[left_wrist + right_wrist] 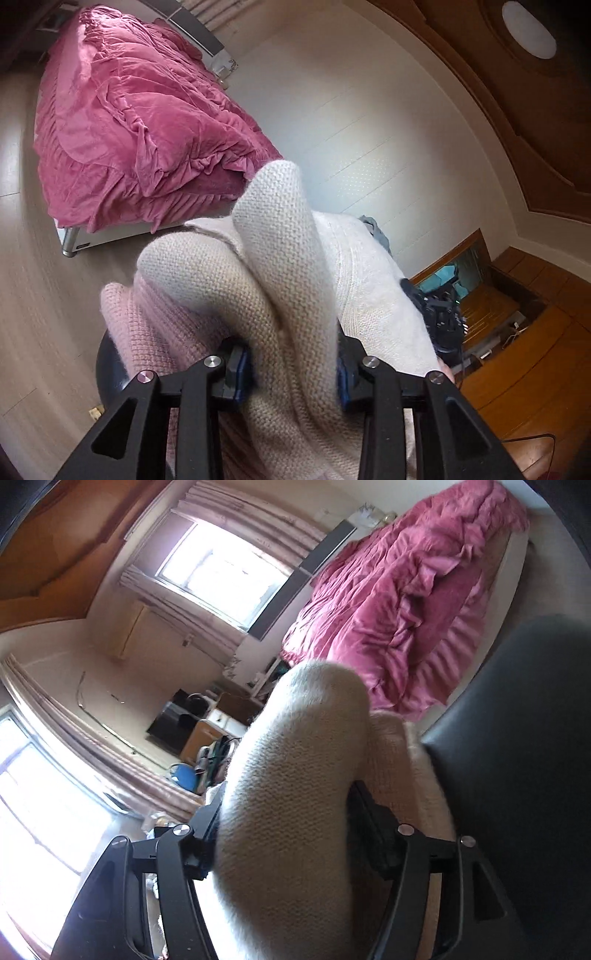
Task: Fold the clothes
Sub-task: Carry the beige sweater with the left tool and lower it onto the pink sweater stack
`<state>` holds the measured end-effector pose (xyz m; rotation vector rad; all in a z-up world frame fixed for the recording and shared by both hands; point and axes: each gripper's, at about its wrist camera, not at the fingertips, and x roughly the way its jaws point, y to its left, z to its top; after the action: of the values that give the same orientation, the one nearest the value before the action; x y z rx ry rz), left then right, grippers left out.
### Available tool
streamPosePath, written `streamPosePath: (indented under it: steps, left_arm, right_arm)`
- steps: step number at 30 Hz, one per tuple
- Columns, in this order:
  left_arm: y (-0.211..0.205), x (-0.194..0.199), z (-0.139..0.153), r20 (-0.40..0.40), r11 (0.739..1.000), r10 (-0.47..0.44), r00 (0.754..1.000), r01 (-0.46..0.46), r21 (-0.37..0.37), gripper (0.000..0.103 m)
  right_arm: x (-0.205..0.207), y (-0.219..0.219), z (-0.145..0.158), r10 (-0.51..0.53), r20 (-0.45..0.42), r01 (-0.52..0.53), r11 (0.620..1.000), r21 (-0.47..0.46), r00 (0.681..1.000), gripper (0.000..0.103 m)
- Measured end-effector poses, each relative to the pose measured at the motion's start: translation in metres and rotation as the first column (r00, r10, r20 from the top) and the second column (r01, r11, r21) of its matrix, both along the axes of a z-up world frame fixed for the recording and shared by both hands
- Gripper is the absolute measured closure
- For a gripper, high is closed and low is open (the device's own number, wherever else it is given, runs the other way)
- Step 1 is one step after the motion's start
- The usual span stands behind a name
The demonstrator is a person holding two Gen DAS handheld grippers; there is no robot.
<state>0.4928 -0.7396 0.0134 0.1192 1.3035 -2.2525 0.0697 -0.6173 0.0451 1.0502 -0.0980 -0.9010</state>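
A cream knit sweater [277, 240] with a pale pink part at its left fills the lower middle of the left wrist view. A thick fold of it runs between the blue pads of my left gripper [293, 365], which is shut on it. In the right wrist view a rolled bunch of the same sweater [317, 709] rises between the fingers of my right gripper [284, 830]. It fills the wide gap and touches both fingers. The fingertips of both grippers are hidden by the knit.
A bed with a crumpled pink cover [129, 110] [406, 590] stands beyond the sweater. A black padded seat [517, 738] lies under the sweater at the right. Wooden cabinets [517, 350], bright windows [221, 568] and floor clutter around a blue container [184, 775] line the room.
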Motion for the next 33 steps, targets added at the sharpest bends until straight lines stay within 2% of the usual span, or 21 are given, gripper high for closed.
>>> streamPosePath:
  steps: [3,5,6,7,8,9,10,12,14,16,17,18,19,21,22,24,26,29,30,32,33]
  left_arm:
    - [0.013,0.028,0.019,0.044,0.993,0.100,0.994,-0.097,-0.066,0.068]
    - [0.025,0.029,0.039,0.090,0.974,0.177,0.980,-0.161,-0.157,0.071]
    - [0.031,0.026,0.052,0.100,0.963,0.194,0.976,-0.170,-0.208,0.071]
    - [0.038,0.020,0.064,0.102,0.952,0.194,0.976,-0.163,-0.258,0.071]
    - [0.044,0.013,0.075,0.109,0.940,0.189,0.976,-0.148,-0.306,0.071]
    - [0.051,0.001,0.086,0.129,0.928,0.176,0.976,-0.120,-0.354,0.071]
    - [0.057,-0.010,0.097,0.150,0.912,0.163,0.975,-0.091,-0.400,0.071]
    - [0.066,-0.037,0.107,0.245,0.889,0.126,0.961,0.000,-0.458,0.071]
    - [0.070,-0.066,0.108,0.375,0.869,0.097,0.922,0.105,-0.484,0.071]
    - [0.069,-0.091,0.089,0.531,0.863,0.107,0.841,0.186,-0.469,0.073]
    - [0.066,-0.094,0.076,0.570,0.874,0.109,0.815,0.194,-0.445,0.076]
    - [0.062,-0.091,0.060,0.589,0.891,0.102,0.802,0.189,-0.412,0.077]
    - [0.059,-0.087,0.046,0.591,0.903,0.091,0.801,0.184,-0.388,0.078]
    - [0.063,-0.073,0.028,0.539,0.908,0.059,0.840,0.180,-0.379,0.078]
    - [0.066,-0.069,0.024,0.528,0.902,0.059,0.847,0.181,-0.392,0.078]
    - [0.076,-0.069,0.024,0.526,0.888,0.080,0.847,0.179,-0.423,0.078]
    - [0.085,-0.068,0.029,0.514,0.882,0.106,0.851,0.159,-0.444,0.078]
    - [0.089,-0.054,0.043,0.409,0.899,0.071,0.910,0.119,-0.420,0.078]
    - [0.088,-0.051,0.047,0.386,0.904,0.065,0.920,0.109,-0.413,0.078]
    - [0.081,-0.048,0.047,0.386,0.910,0.073,0.919,0.096,-0.402,0.077]
    - [0.077,-0.047,0.048,0.387,0.913,0.077,0.919,0.090,-0.397,0.077]
  right_arm:
    - [-0.009,0.038,0.025,-0.092,-0.021,0.089,0.990,-0.112,0.996,0.038]
    - [-0.006,0.070,0.037,-0.133,-0.072,0.118,0.975,-0.187,0.988,0.038]
    - [0.001,0.086,0.044,-0.153,-0.138,0.120,0.969,-0.217,0.979,0.041]
    - [0.009,0.099,0.051,-0.158,-0.193,0.110,0.964,-0.241,0.968,0.052]
    - [0.021,0.107,0.055,-0.152,-0.254,0.085,0.963,-0.258,0.955,0.058]
    - [0.034,0.108,0.056,-0.138,-0.304,0.063,0.967,-0.246,0.942,0.070]
    - [0.046,0.110,0.057,-0.123,-0.352,0.042,0.972,-0.231,0.928,0.077]
    - [0.070,0.103,0.052,-0.081,-0.404,0.000,0.981,-0.197,0.911,0.079]
    - [0.086,0.101,0.050,-0.063,-0.454,-0.027,0.981,-0.190,0.889,0.079]
    - [0.104,0.092,0.040,-0.007,-0.517,-0.074,0.988,-0.137,0.856,0.079]
    - [0.107,0.094,0.035,-0.001,-0.563,-0.079,0.990,-0.117,0.826,0.079]
    - [0.110,0.096,0.029,0.005,-0.609,-0.081,0.992,-0.098,0.793,0.080]
    - [0.114,0.098,0.024,0.011,-0.653,-0.082,0.994,-0.079,0.758,0.086]
    - [0.101,0.099,0.012,0.013,-0.664,-0.061,0.997,-0.049,0.748,0.101]
    - [0.094,0.100,0.005,0.014,-0.668,-0.050,0.998,-0.035,0.744,0.103]
    - [0.073,0.103,-0.003,0.007,-0.567,-0.023,1.000,-0.022,0.824,0.103]
    - [0.073,0.109,-0.003,-0.010,-0.564,-0.014,0.999,-0.039,0.826,0.103]
    - [0.083,0.122,0.007,-0.029,-0.566,-0.029,0.995,-0.093,0.824,0.100]
    - [0.093,0.129,0.014,-0.020,-0.560,-0.059,0.991,-0.123,0.828,0.100]
    - [0.112,0.136,0.028,0.006,-0.580,-0.117,0.981,-0.154,0.815,0.100]
    - [0.126,0.135,0.031,0.016,-0.615,-0.133,0.980,-0.146,0.789,0.100]
